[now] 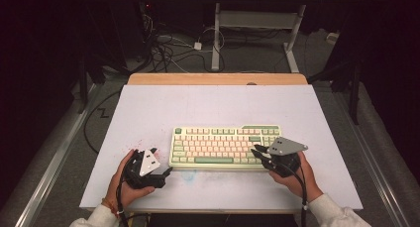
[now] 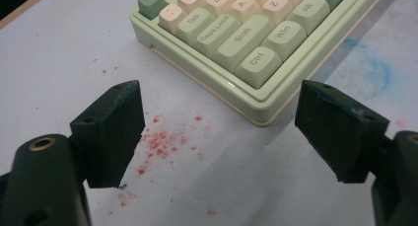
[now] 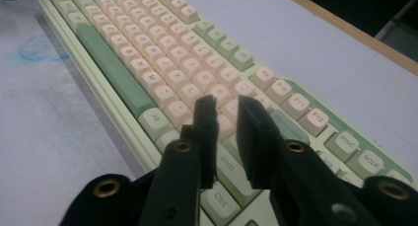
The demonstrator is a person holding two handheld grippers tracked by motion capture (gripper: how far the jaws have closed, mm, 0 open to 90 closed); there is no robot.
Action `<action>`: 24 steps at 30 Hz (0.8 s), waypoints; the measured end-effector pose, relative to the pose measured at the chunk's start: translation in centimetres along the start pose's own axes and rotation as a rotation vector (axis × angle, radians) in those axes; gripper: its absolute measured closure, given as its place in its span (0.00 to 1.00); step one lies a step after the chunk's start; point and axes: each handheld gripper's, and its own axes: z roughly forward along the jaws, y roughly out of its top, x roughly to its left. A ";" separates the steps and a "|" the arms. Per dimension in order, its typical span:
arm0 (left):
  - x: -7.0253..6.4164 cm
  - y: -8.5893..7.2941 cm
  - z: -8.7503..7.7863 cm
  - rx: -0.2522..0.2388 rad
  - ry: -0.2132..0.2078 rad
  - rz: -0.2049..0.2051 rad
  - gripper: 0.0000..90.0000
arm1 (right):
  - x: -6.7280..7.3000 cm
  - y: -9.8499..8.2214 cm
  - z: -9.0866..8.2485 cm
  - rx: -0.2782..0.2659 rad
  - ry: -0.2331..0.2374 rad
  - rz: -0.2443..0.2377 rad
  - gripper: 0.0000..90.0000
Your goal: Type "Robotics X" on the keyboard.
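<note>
The keyboard point(image 2: 236, 53) is cased in smooth, pale green plastic with a slight gloss along its rim; its keycaps are seen as matt plastic in green and peach. Beside the keyboard, the table top point(image 1: 208, 105) is covered by a white, matt sheet, flecked with red specks and smudged with blue, and bare wood is shown at the edge beyond it. The left gripper point(image 2: 219, 132) pads are finished in dull, dark, scuffed material, possibly rubber. The right gripper point(image 3: 227, 115) is topped by a grey plate.
</note>
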 end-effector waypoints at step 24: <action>0.2 -0.1 0.2 0.017 -0.003 0.017 0.20 | 1.0 4.3 8.2 0.112 0.073 -0.057 1.00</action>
